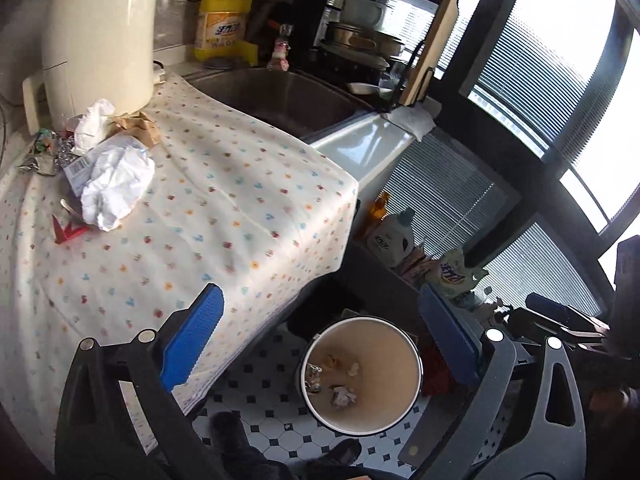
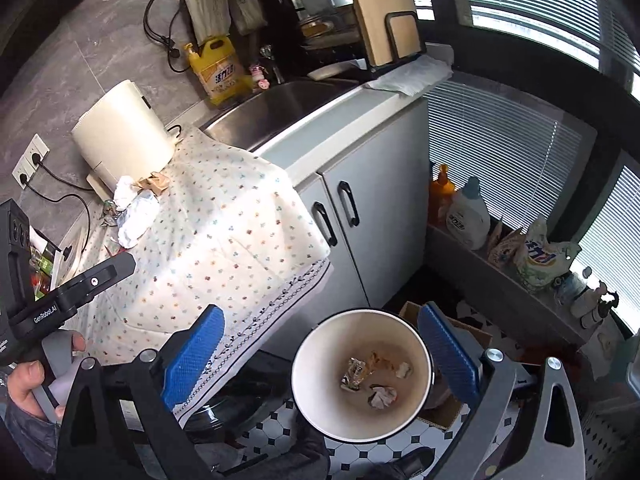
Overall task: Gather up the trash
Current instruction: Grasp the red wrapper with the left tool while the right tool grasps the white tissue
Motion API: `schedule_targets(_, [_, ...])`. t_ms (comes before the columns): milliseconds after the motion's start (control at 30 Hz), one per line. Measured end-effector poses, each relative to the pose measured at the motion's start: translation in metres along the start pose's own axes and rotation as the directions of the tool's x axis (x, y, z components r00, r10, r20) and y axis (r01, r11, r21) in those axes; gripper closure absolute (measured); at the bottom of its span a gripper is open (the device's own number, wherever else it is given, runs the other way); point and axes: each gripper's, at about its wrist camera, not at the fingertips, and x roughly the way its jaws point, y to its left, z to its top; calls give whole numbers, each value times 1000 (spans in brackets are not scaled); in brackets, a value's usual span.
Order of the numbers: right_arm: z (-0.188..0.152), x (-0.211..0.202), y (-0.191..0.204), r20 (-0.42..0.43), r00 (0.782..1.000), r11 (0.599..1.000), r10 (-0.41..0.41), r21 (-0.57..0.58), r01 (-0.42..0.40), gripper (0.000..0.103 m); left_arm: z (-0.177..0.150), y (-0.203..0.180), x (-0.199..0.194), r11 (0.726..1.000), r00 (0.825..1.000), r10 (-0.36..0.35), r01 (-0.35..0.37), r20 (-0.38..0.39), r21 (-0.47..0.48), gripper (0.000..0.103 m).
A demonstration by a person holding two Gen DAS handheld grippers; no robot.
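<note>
both claws wide, nothing between pads: left gripper [image 1: 320,344], right gripper [image 2: 320,348]. white bin [image 2: 416,332] lower centre on tiled floor, scraps [image 2: 382,396] inside. crumpled paper trash [image 1: 116,184] upper left on dotted cloth [image 1: 240,208], near cream appliance [image 1: 100,32].

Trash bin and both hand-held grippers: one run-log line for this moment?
left hand-held gripper: open, empty | right hand-held gripper: open, empty | trash bin: on floor, scraps inside | crumpled paper: on tablecloth

yellow detergent jug [image 1: 221,20], sink [image 1: 280,96], dotted tablecloth [image 1: 224,208]
</note>
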Motion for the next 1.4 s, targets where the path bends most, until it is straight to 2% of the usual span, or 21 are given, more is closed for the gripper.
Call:
schedule_targets(300, [18, 29, 71, 2, 998, 996, 57, -69, -56, 8, 11, 71, -28, 996, 996, 67, -63, 57, -61, 6])
schedule_targets(467, [25, 43, 104, -1, 996, 992, 87, -91, -86, 8, 15, 114, -39, 991, 994, 73, -63, 85, -121, 6])
schedule_targets(733, [32, 67, 148, -1, 995, 990, 99, -99, -99, 8, 22, 169, -42, 986, 991, 87, -71, 98, -152, 7])
schedule_targets(800, [33, 75, 159, -2, 995, 990, 98, -97, -98, 8, 24, 181, -41, 986, 992, 82, -67, 97, -150, 13])
schedule_targets(900, [33, 84, 173, -1, 996, 991, 93, -96, -93, 8, 27, 198, -33, 988, 994, 78, -67, 76, -141, 29])
schedule_targets(1000, [33, 92, 185, 4, 997, 992, 83, -92, -83, 8, 31, 213, -22, 989, 997, 63, -56, 50, -135, 40])
schedule_targets(1233, [34, 106, 197, -1, 999, 997, 38, -62, -38, 8, 35, 233, 13, 994, 999, 35, -38, -27, -106, 54])
schedule_targets(1267, [34, 108, 198, -4, 1000, 998, 31, -57, -31, 8, 35, 235, 19, 994, 998, 42, -47, -42, -102, 58])
schedule_targets(1300, [34, 110, 199, -7, 1000, 998, 25, -54, -25, 8, 35, 237, 25, 994, 997, 43, -48, -59, -98, 68])
schedule_targets(1367, [34, 115, 202, -15, 1000, 999, 14, -49, -15, 8, 36, 240, 33, 995, 996, 21, -29, -88, -93, 81])
schedule_targets(1400, [35, 117, 204, -20, 1000, 999, 12, -47, -13, 8, 36, 241, 34, 996, 996, 14, -22, -88, -90, 81])
